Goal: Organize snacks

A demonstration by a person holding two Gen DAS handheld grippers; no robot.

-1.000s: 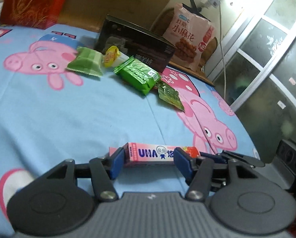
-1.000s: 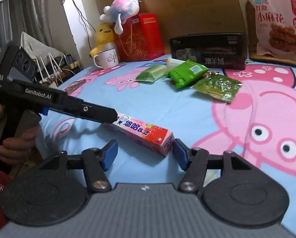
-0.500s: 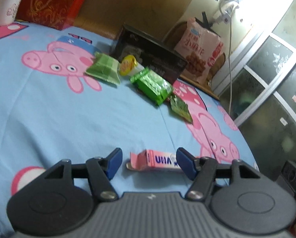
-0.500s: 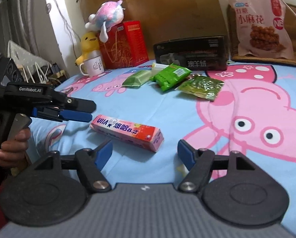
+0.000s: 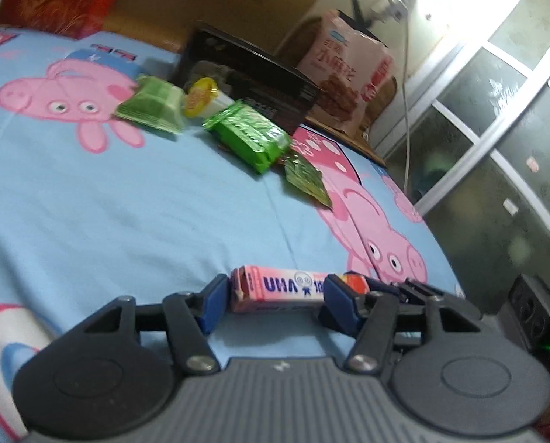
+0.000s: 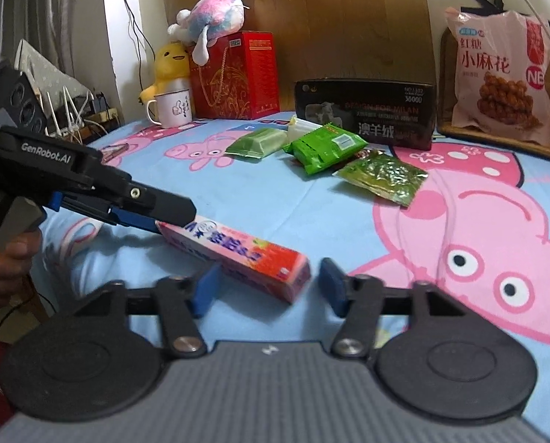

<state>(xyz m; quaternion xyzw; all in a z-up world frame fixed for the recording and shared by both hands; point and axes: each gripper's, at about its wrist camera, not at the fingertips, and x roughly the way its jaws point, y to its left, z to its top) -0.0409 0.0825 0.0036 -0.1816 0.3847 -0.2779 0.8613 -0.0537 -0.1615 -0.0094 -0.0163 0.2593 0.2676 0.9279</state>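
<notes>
A long pink candy box (image 5: 278, 288) lies on the blue cartoon-pig sheet (image 5: 127, 214). My left gripper (image 5: 273, 301) is open with its blue pads at either side of the box's left end. My right gripper (image 6: 265, 286) is open around the box's red end (image 6: 275, 265). In the right wrist view the left gripper (image 6: 156, 217) touches the box's far end. Green snack packets (image 6: 326, 147) and a jelly cup (image 5: 201, 96) lie farther back by a black box (image 6: 367, 110).
A red gift box (image 6: 238, 74), plush toys (image 6: 204, 18), a mug (image 6: 169, 109) and a large pink snack bag (image 6: 503, 74) stand at the back. The bed edge and a glass door (image 5: 496, 147) are to the right in the left wrist view.
Both grippers have moved back in toward the pink box, which now sits between each pair of pads. The box has turned a little on the sheet.
</notes>
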